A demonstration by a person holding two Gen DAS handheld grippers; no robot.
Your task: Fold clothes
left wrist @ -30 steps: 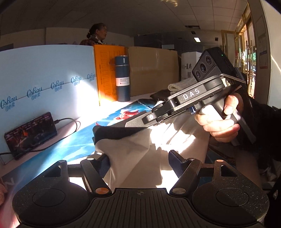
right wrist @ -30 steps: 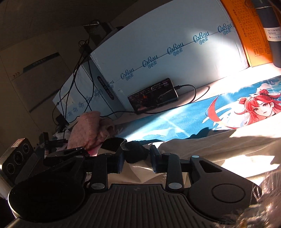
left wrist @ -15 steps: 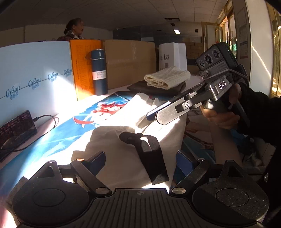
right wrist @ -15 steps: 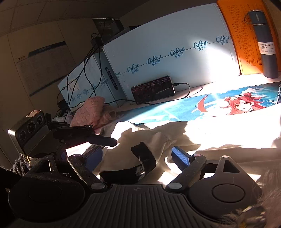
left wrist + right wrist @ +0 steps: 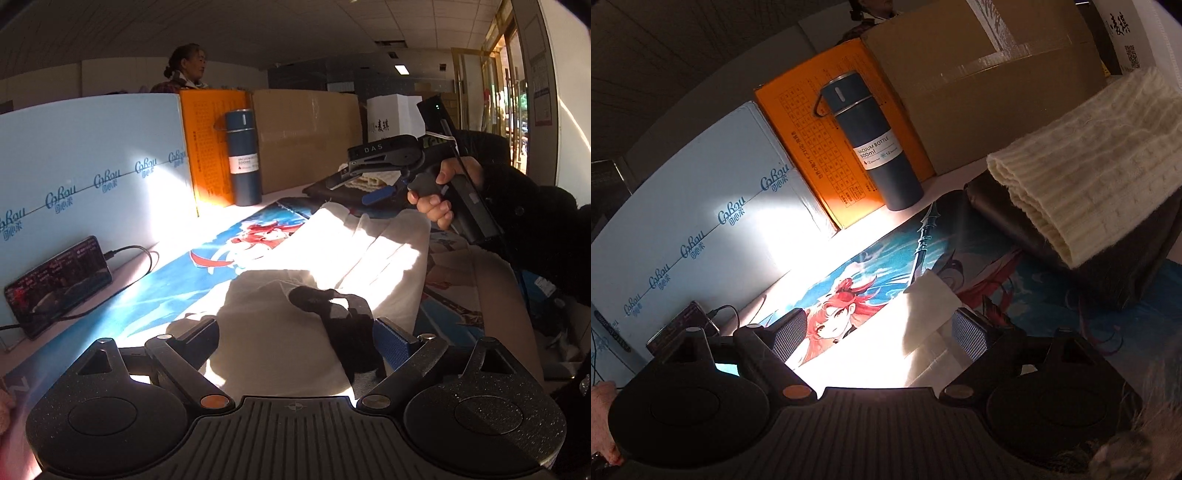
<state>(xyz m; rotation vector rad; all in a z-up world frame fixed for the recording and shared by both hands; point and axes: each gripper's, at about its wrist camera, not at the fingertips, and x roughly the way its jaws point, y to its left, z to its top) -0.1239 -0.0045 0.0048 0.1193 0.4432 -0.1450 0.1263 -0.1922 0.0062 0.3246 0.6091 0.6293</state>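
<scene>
A cream garment (image 5: 369, 251) lies folded on the printed desk mat (image 5: 258, 236), with a black band (image 5: 332, 306) on its near end. My left gripper (image 5: 295, 328) hovers low over that end. Its jaws are opening, and the cloth and band lie between them untouched by the pads. My right gripper (image 5: 354, 188), held in a hand, is at the far right end of the garment. In its own view the right gripper (image 5: 879, 321) is open, with only the garment's corner (image 5: 927, 310) lying below its fingers.
A folded cream knit (image 5: 1089, 166) rests on a dark folded garment (image 5: 1108, 266) at the right. A blue vacuum bottle (image 5: 242, 158), an orange box (image 5: 210, 147), a pale blue box (image 5: 92, 166) and cardboard line the back. A phone (image 5: 55, 280) leans at left. A person (image 5: 184, 70) stands behind.
The right gripper let go of the black band, opened and swung right toward the folded stack. The left jaws spread wider and the garment now lies flat on the mat.
</scene>
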